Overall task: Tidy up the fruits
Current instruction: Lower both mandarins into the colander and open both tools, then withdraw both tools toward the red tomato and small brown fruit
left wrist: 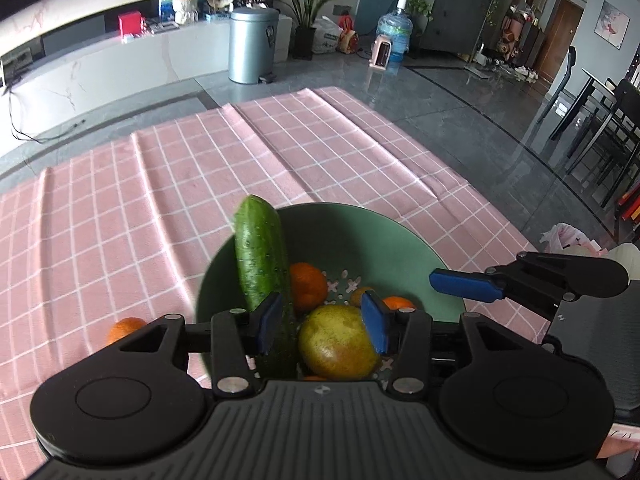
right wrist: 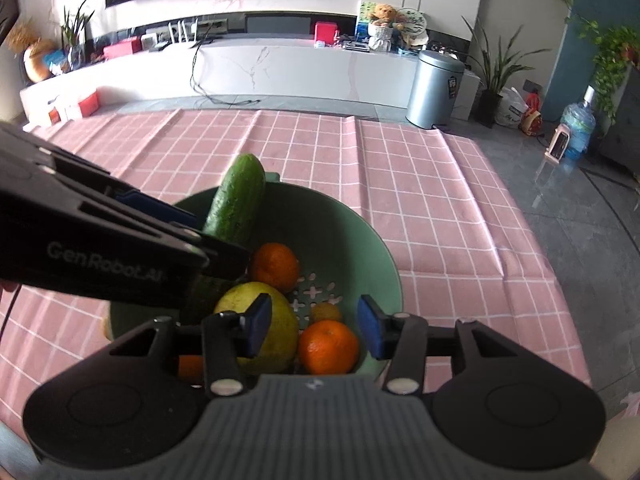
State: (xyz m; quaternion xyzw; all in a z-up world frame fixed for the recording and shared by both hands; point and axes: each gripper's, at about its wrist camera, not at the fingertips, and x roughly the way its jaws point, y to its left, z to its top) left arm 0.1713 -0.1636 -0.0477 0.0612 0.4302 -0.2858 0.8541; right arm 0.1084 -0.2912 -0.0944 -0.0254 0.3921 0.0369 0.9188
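Observation:
A green colander bowl (left wrist: 360,232) (right wrist: 360,248) stands on the pink checked cloth. A cucumber (left wrist: 260,252) (right wrist: 238,200) leans upright on its far left rim. A yellow-green pear (left wrist: 336,342) (right wrist: 280,328) and several oranges (left wrist: 306,284) (right wrist: 328,346) lie inside. My left gripper (left wrist: 322,324) is open above the bowl, with the cucumber's lower end and the pear between its blue pads, neither pressed. My right gripper (right wrist: 314,330) is open over an orange and the pear's edge. Another orange (left wrist: 124,328) lies on the cloth left of the bowl.
The pink tablecloth (left wrist: 240,152) reaches far beyond the bowl, with creases. Past its edge are grey floor, a metal bin (left wrist: 252,46) (right wrist: 434,88), a water bottle (left wrist: 394,36) and dark chairs (left wrist: 600,120) at right. Each gripper shows in the other's view, close beside it.

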